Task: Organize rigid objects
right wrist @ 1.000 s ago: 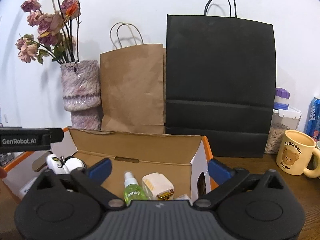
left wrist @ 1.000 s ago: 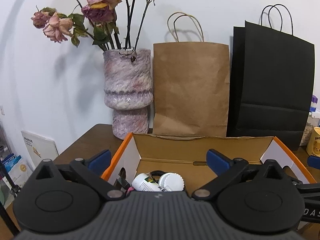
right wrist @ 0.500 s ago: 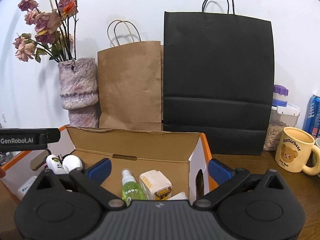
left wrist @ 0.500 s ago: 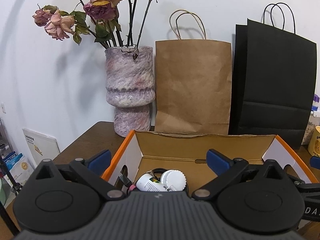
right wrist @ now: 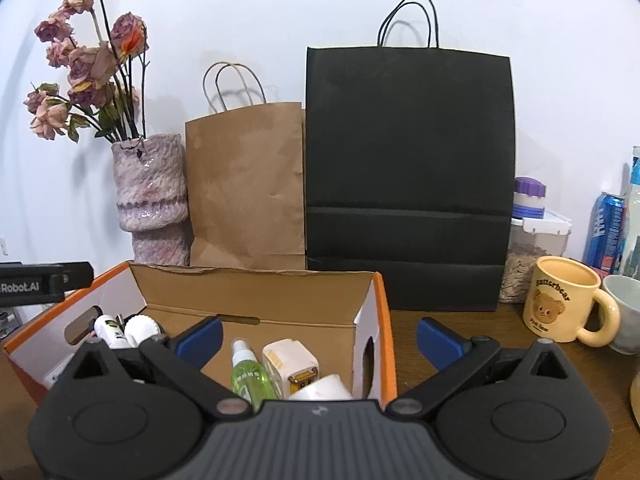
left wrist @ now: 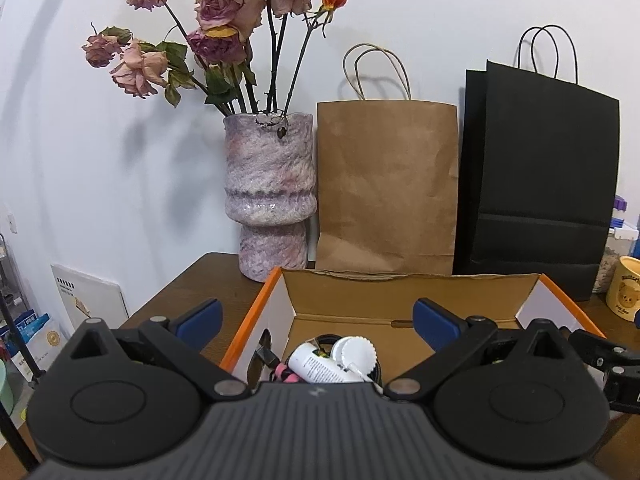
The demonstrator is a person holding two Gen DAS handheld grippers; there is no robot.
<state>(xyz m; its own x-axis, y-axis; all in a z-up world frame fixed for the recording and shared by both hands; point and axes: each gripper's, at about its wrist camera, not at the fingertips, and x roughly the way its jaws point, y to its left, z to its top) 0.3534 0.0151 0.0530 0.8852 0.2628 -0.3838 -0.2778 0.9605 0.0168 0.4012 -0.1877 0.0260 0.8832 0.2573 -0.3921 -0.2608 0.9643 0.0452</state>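
An open cardboard box with orange edges [left wrist: 400, 296] [right wrist: 256, 292] stands on the dark wooden table. At its left end lie a white tube [left wrist: 316, 368] [right wrist: 110, 330] and a white ribbed cap [left wrist: 356, 354] [right wrist: 140, 326]. At its right end are a green spray bottle [right wrist: 248, 376], a cream charger plug [right wrist: 290, 366] and a white round object [right wrist: 320, 388]. My left gripper [left wrist: 316, 320] is open above the box's left end, holding nothing. My right gripper [right wrist: 320, 334] is open over the box's right end, empty too.
Behind the box stand a pink vase of dried roses [left wrist: 268, 196] [right wrist: 150, 204], a brown paper bag [left wrist: 386, 188] [right wrist: 246, 188] and a black paper bag [left wrist: 536, 184] [right wrist: 408, 176]. A bear mug [right wrist: 564, 300], a lidded container [right wrist: 536, 240] and a blue can [right wrist: 606, 232] stand at the right.
Both grippers have lifted and tilted slightly, so the box sits lower in both views. The right one has also drifted right, showing more of the mug and can. Both stay open.
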